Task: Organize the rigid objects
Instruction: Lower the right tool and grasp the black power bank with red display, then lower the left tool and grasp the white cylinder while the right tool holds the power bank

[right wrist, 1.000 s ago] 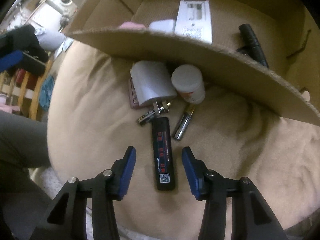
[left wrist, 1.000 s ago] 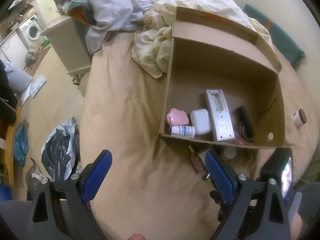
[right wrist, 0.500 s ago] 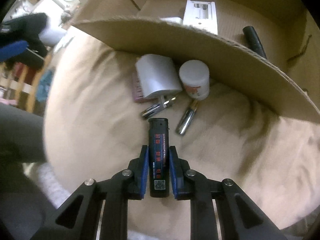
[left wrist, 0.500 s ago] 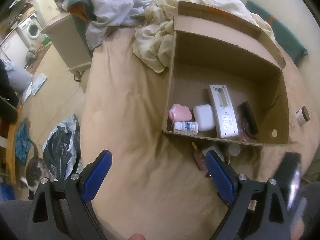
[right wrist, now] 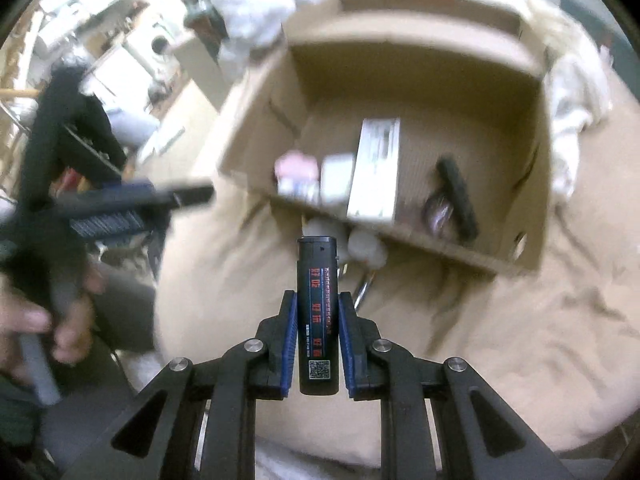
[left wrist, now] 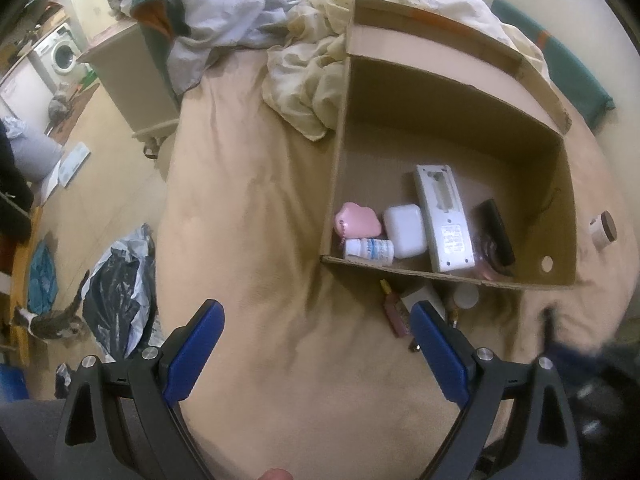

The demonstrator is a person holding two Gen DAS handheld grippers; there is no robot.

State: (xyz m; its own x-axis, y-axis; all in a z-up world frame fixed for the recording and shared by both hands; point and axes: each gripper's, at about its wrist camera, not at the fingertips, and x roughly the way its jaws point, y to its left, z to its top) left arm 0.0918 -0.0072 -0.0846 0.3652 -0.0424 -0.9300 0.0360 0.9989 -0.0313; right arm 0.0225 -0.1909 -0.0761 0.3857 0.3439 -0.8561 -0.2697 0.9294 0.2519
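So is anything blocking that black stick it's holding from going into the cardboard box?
Only the box's near wall stands between. The right gripper holds the black stick short of it; the cardboard box is open on top.

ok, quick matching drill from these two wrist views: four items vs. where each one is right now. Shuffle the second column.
Items:
1. black lighter
2. white remote
3. small brown-lidded jar
4. pink bottle

Places:
A. on the bed, just outside the near wall of the cardboard box
B. clamped in the right gripper
C. flat on the box floor
D. on the bed past the box's right wall

Pairs: 1-B, 2-C, 3-D, 4-A
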